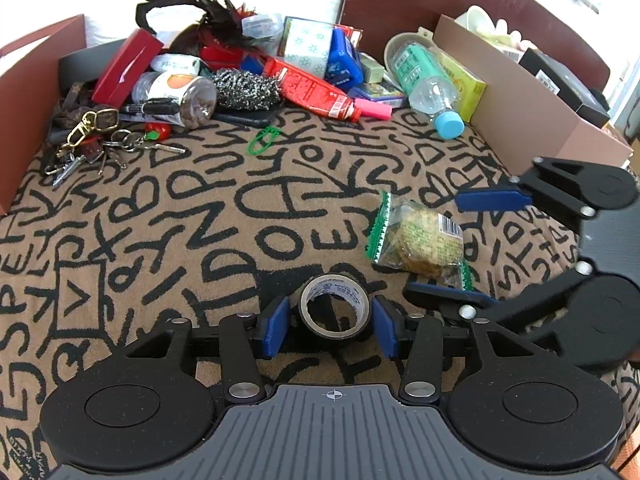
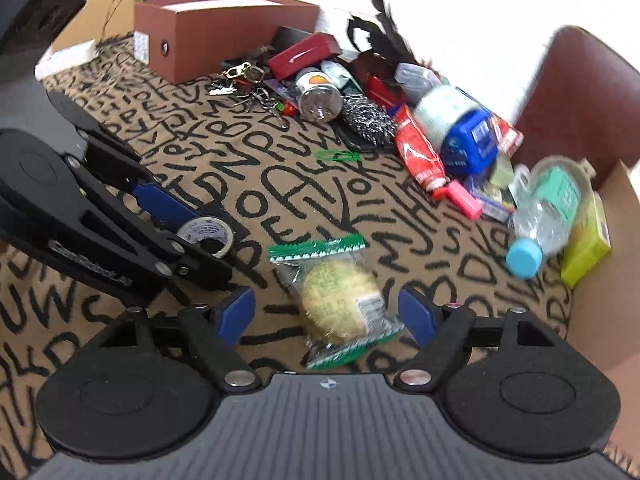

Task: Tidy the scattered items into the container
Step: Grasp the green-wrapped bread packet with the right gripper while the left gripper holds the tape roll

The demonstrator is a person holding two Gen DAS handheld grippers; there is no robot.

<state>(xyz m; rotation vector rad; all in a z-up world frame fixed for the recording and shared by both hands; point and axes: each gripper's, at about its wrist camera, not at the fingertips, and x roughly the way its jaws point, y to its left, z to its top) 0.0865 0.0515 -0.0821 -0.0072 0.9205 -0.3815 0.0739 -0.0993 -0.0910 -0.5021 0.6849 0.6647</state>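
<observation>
Straddling the snack packet point(image 2: 340, 304) near the desk's point(image 1: 160, 216) front edge, the right gripper point(image 2: 326, 312) stands spread, not gripping. Closing squarely across its middle looks wise. The left gripper point(image 1: 331, 326) brackets the tape roll point(image 1: 335, 306), pads apparently just clear.

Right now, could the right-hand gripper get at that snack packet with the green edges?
Probably yes. The right gripper stands open with the snack packet lying between its blue fingers, nothing on top of it. The left gripper, around the tape roll, sits close beside but not across the packet.
</observation>
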